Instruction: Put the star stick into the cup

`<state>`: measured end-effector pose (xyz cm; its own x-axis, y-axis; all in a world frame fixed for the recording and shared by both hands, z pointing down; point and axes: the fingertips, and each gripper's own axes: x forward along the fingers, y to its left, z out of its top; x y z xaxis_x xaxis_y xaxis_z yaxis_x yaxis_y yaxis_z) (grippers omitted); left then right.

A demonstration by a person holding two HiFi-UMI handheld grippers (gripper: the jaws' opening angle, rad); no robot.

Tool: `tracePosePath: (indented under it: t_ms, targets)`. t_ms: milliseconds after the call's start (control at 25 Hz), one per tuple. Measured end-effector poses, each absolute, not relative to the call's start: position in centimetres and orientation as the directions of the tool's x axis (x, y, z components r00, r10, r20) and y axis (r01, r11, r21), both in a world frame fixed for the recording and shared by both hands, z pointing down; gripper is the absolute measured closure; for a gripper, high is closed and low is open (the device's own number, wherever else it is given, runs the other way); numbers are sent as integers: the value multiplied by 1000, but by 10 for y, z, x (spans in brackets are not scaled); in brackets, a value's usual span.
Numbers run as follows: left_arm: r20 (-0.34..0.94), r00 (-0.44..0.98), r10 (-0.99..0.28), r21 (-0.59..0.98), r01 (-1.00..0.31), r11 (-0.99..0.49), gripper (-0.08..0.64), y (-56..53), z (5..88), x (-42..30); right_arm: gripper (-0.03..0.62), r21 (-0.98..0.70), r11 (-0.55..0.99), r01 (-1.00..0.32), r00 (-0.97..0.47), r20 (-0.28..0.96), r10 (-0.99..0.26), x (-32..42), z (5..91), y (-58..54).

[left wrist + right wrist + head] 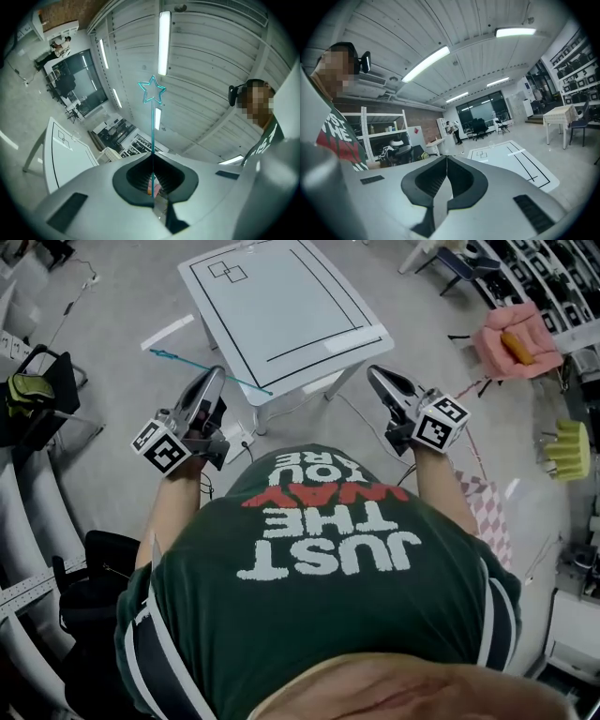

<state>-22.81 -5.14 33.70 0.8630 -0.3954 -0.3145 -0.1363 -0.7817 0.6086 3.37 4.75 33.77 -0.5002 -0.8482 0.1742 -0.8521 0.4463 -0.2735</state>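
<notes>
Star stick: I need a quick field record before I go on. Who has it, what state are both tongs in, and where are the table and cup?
star stick: teal, clamped on its shaft, star end free
left tongs: shut on the star stick
right tongs: shut, nothing between them
table: white with black lines drawn on it, ahead of both tongs
cup: not visible in any view
task status: stick in hand, not yet in a cup
</notes>
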Motion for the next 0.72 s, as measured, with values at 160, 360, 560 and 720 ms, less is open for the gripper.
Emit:
tracePosePath:
  t_ms: [160,360,560,720]
  targets:
    - [-299,842,-449,609,-194,-769,548,-75,339,-221,558,-282,503,-817,-557,162,-814,47,340,3]
    - [-272,804,-529,604,-286,-744,548,-112,346,-189,558,-298,577,-760,-633,141,-761,90,349,-64]
    - [-266,740,-618,590,-382,-711,548,-171,355,-126,558,-314,654,-689,-712,122,-691,163,368,-152]
    - [-268,677,-685,614,-428,-663,548,-226,346,-52,558,-337,703,-627,-770,129,-625,232,364,-232]
